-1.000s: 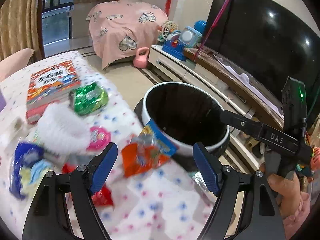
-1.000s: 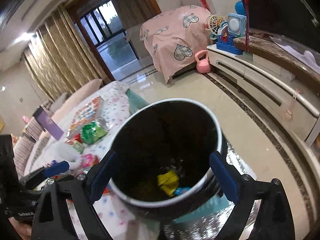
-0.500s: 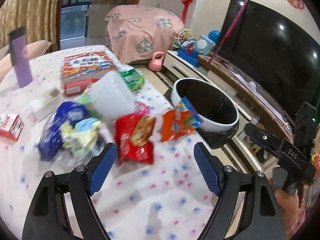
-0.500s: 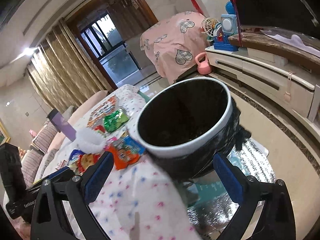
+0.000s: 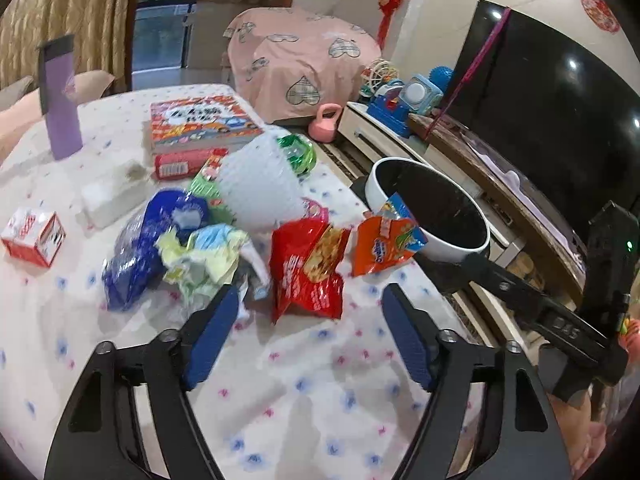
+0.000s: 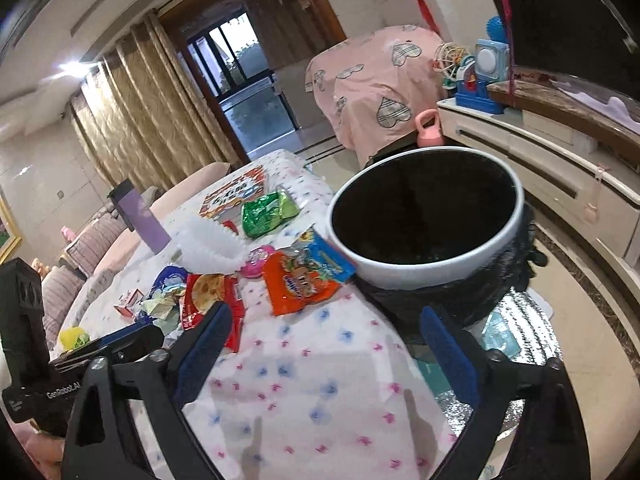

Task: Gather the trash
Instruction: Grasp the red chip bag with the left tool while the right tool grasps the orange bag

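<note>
Trash lies in a heap on the dotted tablecloth [image 5: 312, 392]: a red snack bag [image 5: 308, 268], an orange snack bag [image 5: 380, 248], a blue wrapper [image 5: 140, 248], crumpled paper [image 5: 200, 256], white foam netting [image 5: 256, 188] and a green wrapper [image 5: 296, 152]. A black bin with a white rim [image 5: 452, 250] stands just past the table's right edge. My left gripper [image 5: 310, 292] hovers at the red bag's near end, its jaws closing, pads off the bag. My right gripper [image 6: 326, 312] is over bare cloth before the orange bag [image 6: 296, 284] and the bin [image 6: 432, 268], jaws closing on nothing.
A picture book [image 5: 200, 124], a purple bottle [image 5: 60, 96], a small red-and-white box [image 5: 34, 236] and a white block [image 5: 108, 196] also sit on the table. A TV [image 5: 540, 100] on a low cabinet lies beyond the bin. A pink kettlebell [image 5: 326, 124] is on the floor.
Both grippers drew back from the bin to above the table. The left view swung left onto the trash heap. Both pairs of jaws stand a little narrower than half a second ago.
</note>
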Demonstrator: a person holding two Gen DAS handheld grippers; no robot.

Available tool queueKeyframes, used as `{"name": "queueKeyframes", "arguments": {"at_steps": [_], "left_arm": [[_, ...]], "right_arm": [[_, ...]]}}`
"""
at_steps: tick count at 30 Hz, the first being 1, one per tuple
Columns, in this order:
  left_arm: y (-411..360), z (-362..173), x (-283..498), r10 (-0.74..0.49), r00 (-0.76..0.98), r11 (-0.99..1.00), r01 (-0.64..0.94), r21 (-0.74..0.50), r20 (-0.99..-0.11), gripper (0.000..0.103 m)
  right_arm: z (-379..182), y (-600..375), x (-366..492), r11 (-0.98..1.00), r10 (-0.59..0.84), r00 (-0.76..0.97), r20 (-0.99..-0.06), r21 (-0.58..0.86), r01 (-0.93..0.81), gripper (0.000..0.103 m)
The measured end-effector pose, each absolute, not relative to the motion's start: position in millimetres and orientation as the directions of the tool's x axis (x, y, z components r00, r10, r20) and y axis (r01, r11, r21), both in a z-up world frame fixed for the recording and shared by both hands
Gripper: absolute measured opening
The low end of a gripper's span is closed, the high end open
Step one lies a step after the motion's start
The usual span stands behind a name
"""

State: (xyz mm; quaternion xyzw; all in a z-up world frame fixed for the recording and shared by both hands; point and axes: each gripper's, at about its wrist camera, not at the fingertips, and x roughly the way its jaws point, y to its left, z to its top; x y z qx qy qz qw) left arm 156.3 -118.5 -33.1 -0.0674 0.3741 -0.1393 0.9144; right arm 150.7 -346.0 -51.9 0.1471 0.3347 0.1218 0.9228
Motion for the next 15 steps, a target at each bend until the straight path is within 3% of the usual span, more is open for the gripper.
{"name": "queueKeyframes", "arguments": {"at_steps": [6,15], "left_arm": [[-124,-35,178,-0.303,0.662,0.953,0.225,-0.205,-0.685,0.055],[-129,-63,203,-0.320,0.588,0.946,0.238,-0.219,-0.743,0.013]], "right_arm": [[-48,-331,170,0.930,0.340,0.732,-0.591,0.325,-0.170,0.071],[-70,-306,209,0.936,0.346,0.672,-0.654,0.286,-0.204,0.045]]}}
